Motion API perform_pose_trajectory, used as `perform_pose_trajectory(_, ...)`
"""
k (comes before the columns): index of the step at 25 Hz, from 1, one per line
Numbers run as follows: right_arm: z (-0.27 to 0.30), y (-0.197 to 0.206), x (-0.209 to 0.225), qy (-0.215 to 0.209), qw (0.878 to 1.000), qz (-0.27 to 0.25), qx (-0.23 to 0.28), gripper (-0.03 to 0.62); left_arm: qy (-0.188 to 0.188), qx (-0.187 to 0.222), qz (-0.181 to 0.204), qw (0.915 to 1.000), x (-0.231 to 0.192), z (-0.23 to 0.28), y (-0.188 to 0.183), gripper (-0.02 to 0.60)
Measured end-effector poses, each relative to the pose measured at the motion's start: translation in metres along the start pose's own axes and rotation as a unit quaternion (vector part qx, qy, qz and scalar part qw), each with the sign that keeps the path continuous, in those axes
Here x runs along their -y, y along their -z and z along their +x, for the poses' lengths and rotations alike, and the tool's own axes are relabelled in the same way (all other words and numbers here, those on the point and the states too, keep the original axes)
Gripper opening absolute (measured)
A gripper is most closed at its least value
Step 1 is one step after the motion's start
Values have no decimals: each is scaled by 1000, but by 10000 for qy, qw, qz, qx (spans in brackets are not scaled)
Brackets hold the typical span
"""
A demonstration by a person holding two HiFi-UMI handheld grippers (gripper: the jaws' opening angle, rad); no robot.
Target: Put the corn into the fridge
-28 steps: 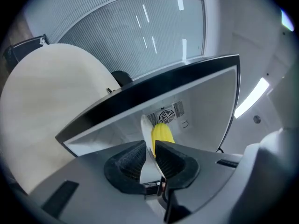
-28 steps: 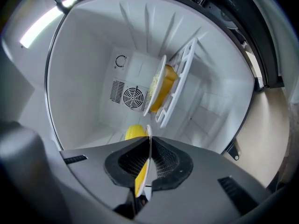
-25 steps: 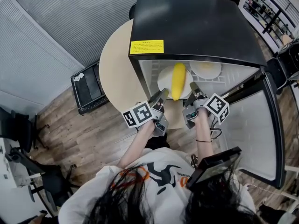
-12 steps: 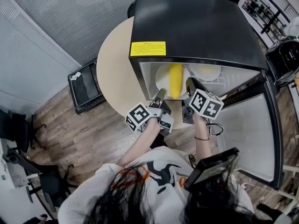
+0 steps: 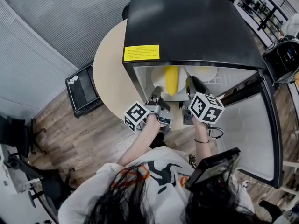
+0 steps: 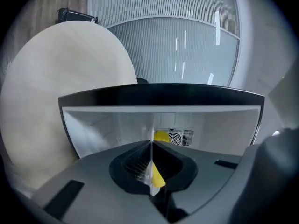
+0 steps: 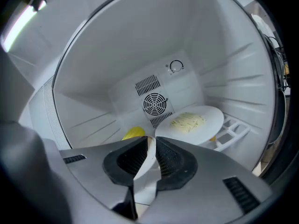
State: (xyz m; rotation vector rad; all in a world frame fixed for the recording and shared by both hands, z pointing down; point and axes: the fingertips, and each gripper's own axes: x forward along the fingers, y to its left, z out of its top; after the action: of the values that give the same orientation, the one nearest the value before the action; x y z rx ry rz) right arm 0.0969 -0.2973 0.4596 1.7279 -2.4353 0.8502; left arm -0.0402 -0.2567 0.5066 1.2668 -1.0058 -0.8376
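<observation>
We are holding the corn's plate at the fridge mouth

We are pinching the plate [image 5: 158, 77] with the left gripper [image 6: 152, 171] and right gripper [image 7: 150, 158], each clamped on its rim, and the corn [image 5: 171, 80] is lying on it just inside the fridge [image 5: 187, 24]. An uneven push could roll the corn off or knock the second plate [image 7: 212, 119] deeper inside. The fridge is sitting on a round table [image 5: 107, 73] above a wood floor [image 5: 84, 139].

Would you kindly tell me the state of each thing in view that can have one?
fridge: door open.
corn: lying on the white plate, within the open fridge.
white plate: held at its rim by both grippers.
left gripper: shut on the white plate.
right gripper: shut on the white plate.
second plate: resting inside the fridge, pale food on it.
</observation>
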Motion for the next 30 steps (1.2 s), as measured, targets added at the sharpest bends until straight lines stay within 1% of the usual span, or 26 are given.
perform_pose_trajectory(2,-11,6,-1,-97,9998,178,-27,46,0,13,-3,10000,0,3,-2,15)
perform_pose_trajectory(3,-15,12,-2,-191,9992,352,-96,46,5,24,-2,10000,0,4,-2,15)
perform_pose_trajectory(5,-21,29,-6,-399,9957,777,-306,46,9,42,-2,10000,0,7,-3,15)
perform_pose_trajectory(7,-22,50,-10,-577,9907,1090,-574,46,15,46,0,10000,1,10,-4,15)
perform_pose_trajectory(9,-18,67,-16,-730,9865,1217,-813,46,29,30,-1,10000,1,12,-4,15)
perform_pose_trajectory(11,-12,70,-24,-847,9842,1273,-895,46,64,-13,41,10000,2,14,-4,15)
perform_pose_trajectory(13,-8,70,-29,-906,9827,1338,-903,46,112,-98,258,9996,3,15,-4,15)
perform_pose_trajectory(16,-4,71,-29,-906,9824,1367,-893,44,189,-323,902,9952,7,18,-4,21)
perform_pose_trajectory(18,-2,67,-29,-870,9830,1393,-826,46,237,-517,1213,9910,10,18,-2,25)
perform_pose_trajectory(19,0,64,-29,-844,9834,1400,-782,46,261,-629,1283,9894,11,17,1,31)
perform_pose_trajectory(21,5,61,-31,-842,9834,1418,-758,46,275,-854,1317,9872,9,15,9,79)
perform_pose_trajectory(22,9,61,-32,-845,9834,1415,-760,46,267,-949,1328,9862,7,13,13,91)
perform_pose_trajectory(26,19,56,-33,-794,9851,1359,-698,44,219,-1180,1500,9814,-1,2,25,91)
perform_pose_trajectory(28,19,54,-33,-807,9847,1390,-672,44,181,-1251,1676,9777,-3,-3,26,89)
perform_pose_trajectory(30,16,53,-32,-806,9841,1464,-604,45,169,-1318,1955,9717,-4,-7,27,89)
